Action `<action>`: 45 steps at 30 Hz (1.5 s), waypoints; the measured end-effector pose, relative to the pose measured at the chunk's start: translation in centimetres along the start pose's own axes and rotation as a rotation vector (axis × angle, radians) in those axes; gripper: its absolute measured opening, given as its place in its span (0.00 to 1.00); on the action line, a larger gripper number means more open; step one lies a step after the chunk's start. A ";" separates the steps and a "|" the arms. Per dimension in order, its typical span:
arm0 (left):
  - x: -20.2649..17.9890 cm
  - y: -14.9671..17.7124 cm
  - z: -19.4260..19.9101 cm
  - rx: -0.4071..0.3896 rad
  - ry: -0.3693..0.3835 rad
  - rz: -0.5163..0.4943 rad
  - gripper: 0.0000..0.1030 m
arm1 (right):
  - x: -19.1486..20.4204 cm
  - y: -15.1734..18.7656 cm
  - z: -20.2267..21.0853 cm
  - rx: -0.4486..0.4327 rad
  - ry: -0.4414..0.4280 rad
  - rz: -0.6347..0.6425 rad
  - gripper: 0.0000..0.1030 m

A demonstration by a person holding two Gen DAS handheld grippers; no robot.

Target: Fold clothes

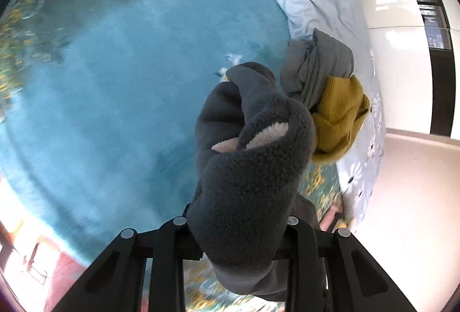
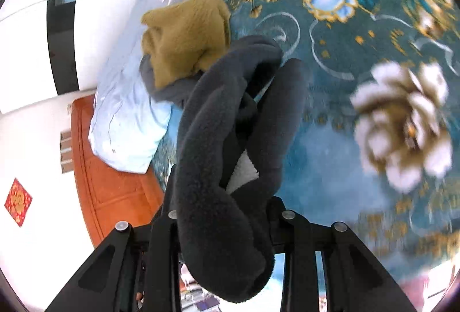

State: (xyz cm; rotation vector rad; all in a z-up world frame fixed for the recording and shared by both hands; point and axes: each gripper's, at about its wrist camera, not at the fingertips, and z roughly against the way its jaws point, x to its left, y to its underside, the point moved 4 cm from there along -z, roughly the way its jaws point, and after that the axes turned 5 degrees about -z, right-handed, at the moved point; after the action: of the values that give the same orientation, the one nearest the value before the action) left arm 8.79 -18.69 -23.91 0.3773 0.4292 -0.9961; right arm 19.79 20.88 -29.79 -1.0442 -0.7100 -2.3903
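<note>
Fingers of both grippers sit buried under a dark grey fleece garment [image 1: 250,168], so I cannot tell their spread, though the left gripper [image 1: 238,237] and right gripper [image 2: 227,225] seemingly pinch it aloft. Best spread it flat on the teal floral carpet [image 1: 100,82] before folding. A mustard sweater [image 2: 184,36] rests against the pale daisy-print duvet [image 2: 129,111]; an orange door [image 2: 109,182] stands beyond.

Both shots are bright daylight, pretty evenly lit. The white wall [image 1: 396,10] is blown out with glare, same for the floor in the lower right of the left wrist view. Heavy fisheye warp, with black vignette at the corners. The teal carpet [image 1: 115,82] is motion-smeared, and the big white flower [image 2: 402,125] is blurred too. The grey fleece [image 1: 253,168] up close stays fairly sharp.
</note>
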 end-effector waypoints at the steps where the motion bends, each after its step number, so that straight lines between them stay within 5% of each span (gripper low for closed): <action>1: 0.7 0.6 0.9 0.007 -0.003 0.015 0.30 | 0.2 1.3 0.7 0.009 0.007 0.003 0.31; 13: 7.1 5.1 5.5 0.088 -0.039 0.136 0.30 | -0.9 9.2 4.0 0.082 0.108 -0.033 0.31; 18: 5.2 5.7 6.7 0.073 0.003 0.131 0.30 | 1.2 8.9 5.7 0.080 0.090 0.011 0.31; 24: -1.9 6.0 6.6 0.036 0.059 0.052 0.30 | 4.4 6.2 8.9 0.046 0.038 0.077 0.31; 31: -16.6 9.0 3.3 0.002 0.100 -0.058 0.30 | 7.4 -2.8 14.9 0.011 -0.059 0.137 0.31; 39: -36.4 15.3 -3.2 -0.012 0.134 -0.153 0.30 | 10.6 -19.6 27.3 -0.016 -0.103 0.225 0.31; 45: -48.3 20.2 -13.2 0.082 0.204 -0.119 0.29 | 9.3 -33.0 37.0 -0.098 -0.102 0.210 0.30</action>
State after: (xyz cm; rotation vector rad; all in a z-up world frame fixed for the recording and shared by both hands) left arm 1.08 32.42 -8.38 0.5349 0.6014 -1.0973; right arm 15.21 67.14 -10.25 -1.2245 -0.4945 -2.2230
